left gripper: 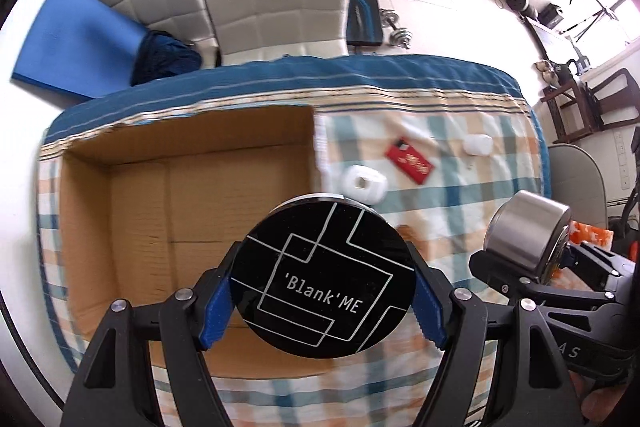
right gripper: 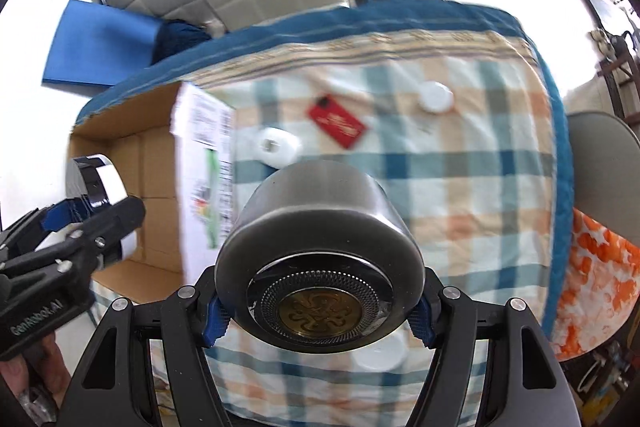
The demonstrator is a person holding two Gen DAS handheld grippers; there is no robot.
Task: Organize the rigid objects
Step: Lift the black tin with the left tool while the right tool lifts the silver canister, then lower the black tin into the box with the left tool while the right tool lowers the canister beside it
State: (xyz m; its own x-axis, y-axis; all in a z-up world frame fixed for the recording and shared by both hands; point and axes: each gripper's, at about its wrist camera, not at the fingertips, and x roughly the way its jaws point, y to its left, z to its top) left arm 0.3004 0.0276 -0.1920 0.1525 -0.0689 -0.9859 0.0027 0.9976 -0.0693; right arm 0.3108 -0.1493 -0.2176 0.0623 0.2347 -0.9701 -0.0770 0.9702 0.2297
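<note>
Above the open cardboard box [left gripper: 140,211], held two tins ready for packing. Left gripper [left gripper: 324,301] clamped partway on a flat black disc-shaped tin [left gripper: 326,277], glossy, white-lined. Right gripper [right gripper: 318,319] clamped partway on a brushed steel round tin [right gripper: 320,227]. Beside the box, left on checked cloth [right gripper: 460,195]: red card [left gripper: 410,159], white rounded pieces.

Both wrist cameras look down, sharing the cardboard box [left gripper: 180,195].
</note>
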